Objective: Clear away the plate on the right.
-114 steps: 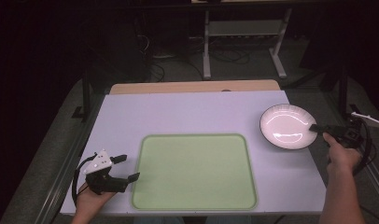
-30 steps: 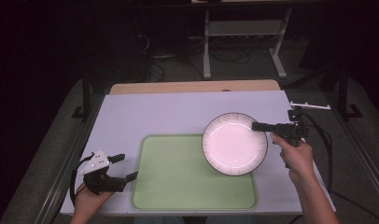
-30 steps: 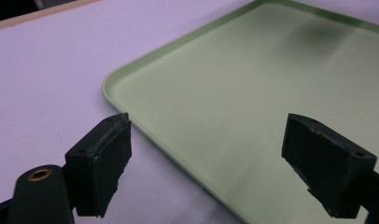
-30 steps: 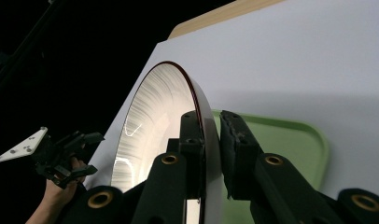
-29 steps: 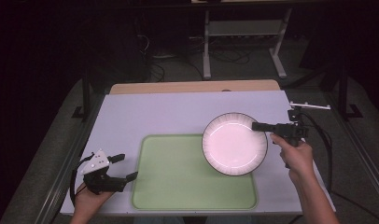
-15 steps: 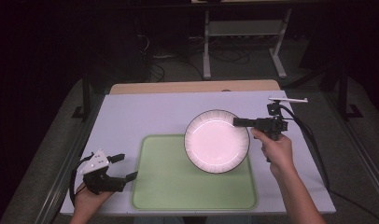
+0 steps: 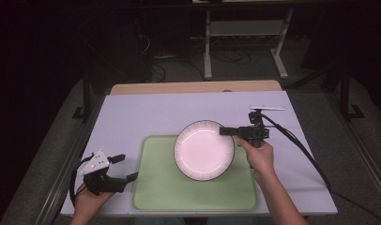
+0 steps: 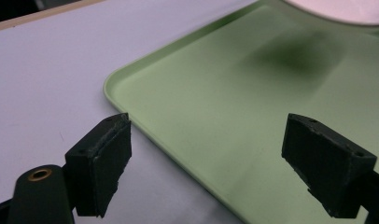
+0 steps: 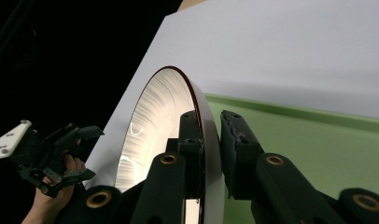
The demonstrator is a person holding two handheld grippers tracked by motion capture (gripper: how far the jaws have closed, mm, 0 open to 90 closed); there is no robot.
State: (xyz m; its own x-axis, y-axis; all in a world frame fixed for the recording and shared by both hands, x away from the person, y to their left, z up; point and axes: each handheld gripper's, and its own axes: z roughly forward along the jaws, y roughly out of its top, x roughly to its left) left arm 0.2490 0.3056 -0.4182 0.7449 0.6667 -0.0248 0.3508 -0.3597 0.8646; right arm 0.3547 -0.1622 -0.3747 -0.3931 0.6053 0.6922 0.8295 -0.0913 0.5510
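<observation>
The right gripper [image 7: 226, 131] is clamped on the rim of a round white plate [image 7: 203, 150]. In the right gripper view its two black jaws pinch the plate's edge [image 9: 204, 121] from both sides, one pad on the inner face and one on the underside. The plate has a plain glossy centre, fine ribbed lines running out to the edge and a thin dark line around the rim. Seen from the high view, the gripper grips it at about the 2 o'clock point of the rim, so the plate extends from the jaws toward 8 o'clock.

Compared with the earlier high views, the plate has travelled from the table's right edge, at 3 o'clock, toward the middle. A second ago it hung over the tray's upper right corner; now it sits farther left, over the upper middle of the green tray [image 7: 156, 197], overlapping the tray's far edge. Whether it touches the tray cannot be told; a soft shadow lies on the tray beneath it in the left gripper view.

The left gripper [image 7: 123, 168] rests at 7 o'clock on the pale table [image 7: 141, 112], where it was before, jaws wide apart and holding nothing, straddling the tray's near-left rim [image 8: 114, 98].
</observation>
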